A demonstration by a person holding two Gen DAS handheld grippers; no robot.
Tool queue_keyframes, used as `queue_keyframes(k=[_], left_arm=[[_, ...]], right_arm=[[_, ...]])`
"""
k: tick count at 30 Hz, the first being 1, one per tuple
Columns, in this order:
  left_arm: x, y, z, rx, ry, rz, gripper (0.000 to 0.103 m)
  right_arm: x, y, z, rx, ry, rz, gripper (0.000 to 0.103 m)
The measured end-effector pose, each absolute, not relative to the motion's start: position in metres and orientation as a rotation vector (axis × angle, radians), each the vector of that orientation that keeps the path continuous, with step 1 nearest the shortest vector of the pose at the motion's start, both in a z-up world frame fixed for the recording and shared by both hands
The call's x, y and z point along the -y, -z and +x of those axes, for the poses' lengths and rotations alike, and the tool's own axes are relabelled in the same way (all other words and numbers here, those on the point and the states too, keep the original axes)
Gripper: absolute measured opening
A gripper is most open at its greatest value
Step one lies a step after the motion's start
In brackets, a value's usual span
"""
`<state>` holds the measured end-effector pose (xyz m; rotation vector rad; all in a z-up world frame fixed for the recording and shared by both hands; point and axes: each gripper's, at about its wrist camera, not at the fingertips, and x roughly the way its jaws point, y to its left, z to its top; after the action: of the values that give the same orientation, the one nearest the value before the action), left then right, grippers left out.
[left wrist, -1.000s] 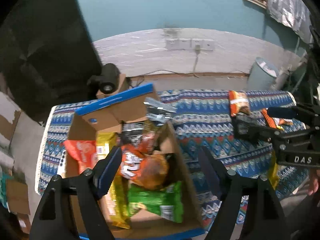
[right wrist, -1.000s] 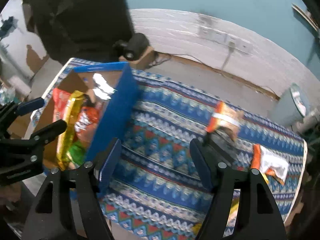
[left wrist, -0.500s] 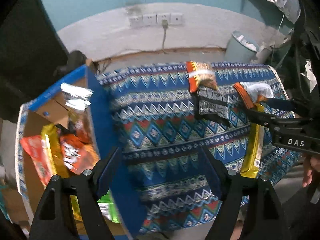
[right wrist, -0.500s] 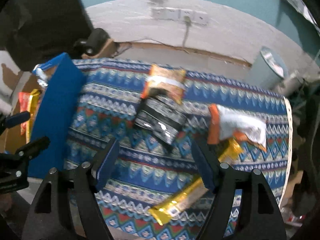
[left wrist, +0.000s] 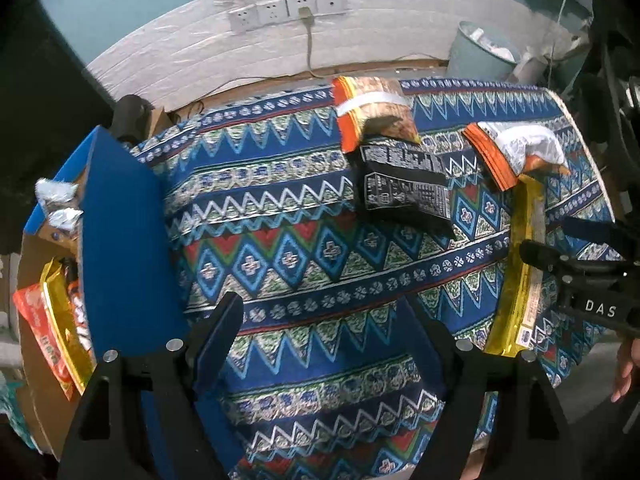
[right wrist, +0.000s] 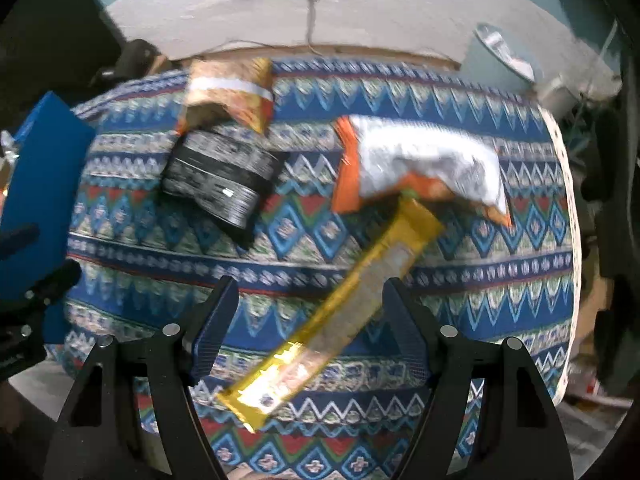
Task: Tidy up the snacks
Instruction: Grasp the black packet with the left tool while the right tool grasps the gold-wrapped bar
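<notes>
A long yellow snack pack (right wrist: 336, 312) lies slanted on the patterned cloth, between the fingers of my open right gripper (right wrist: 312, 312), which hovers above it. It also shows in the left wrist view (left wrist: 520, 280). A black packet (right wrist: 218, 180) (left wrist: 404, 184), an orange-brown bag (right wrist: 230, 92) (left wrist: 372, 112) and a silver-orange bag (right wrist: 420, 164) (left wrist: 516, 148) lie farther back. My left gripper (left wrist: 324, 328) is open and empty over the cloth, right of the cardboard box (left wrist: 120, 240) that holds several snacks (left wrist: 56, 320).
The patterned cloth (left wrist: 280, 240) covers the table. A grey bin (left wrist: 480, 52) stands on the floor behind the table's right end. Wall sockets with a cable (left wrist: 288, 10) are on the back wall. A dark object (left wrist: 128, 116) sits behind the box.
Both grippers have swung right, away from the box. The right gripper has come over the yellow pack; the left one is now over bare cloth. Both stay open.
</notes>
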<state>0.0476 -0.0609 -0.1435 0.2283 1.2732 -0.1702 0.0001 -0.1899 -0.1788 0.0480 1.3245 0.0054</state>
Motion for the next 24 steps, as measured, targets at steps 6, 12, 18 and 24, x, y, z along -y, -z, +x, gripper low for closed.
queue_keyframes(k=[6,12,18,24], left_arm=[[0.077,0.159,0.057,-1.305,0.174,0.251,0.08],[0.087,0.168,0.07,-1.322,0.174,0.239,0.082],[0.094,0.177,0.085,-1.354,0.194,0.174,0.082],[0.107,0.179,0.103,-1.352,0.229,0.128,0.082]], right_arm=[[0.204,0.206,-0.006,-1.381,0.035,0.097,0.075],[0.204,0.229,-0.008,-1.423,0.009,0.096,0.075],[0.213,0.23,-0.016,-1.41,-0.029,0.06,0.058],[0.232,0.225,-0.027,-1.4,0.004,-0.055,0.043]])
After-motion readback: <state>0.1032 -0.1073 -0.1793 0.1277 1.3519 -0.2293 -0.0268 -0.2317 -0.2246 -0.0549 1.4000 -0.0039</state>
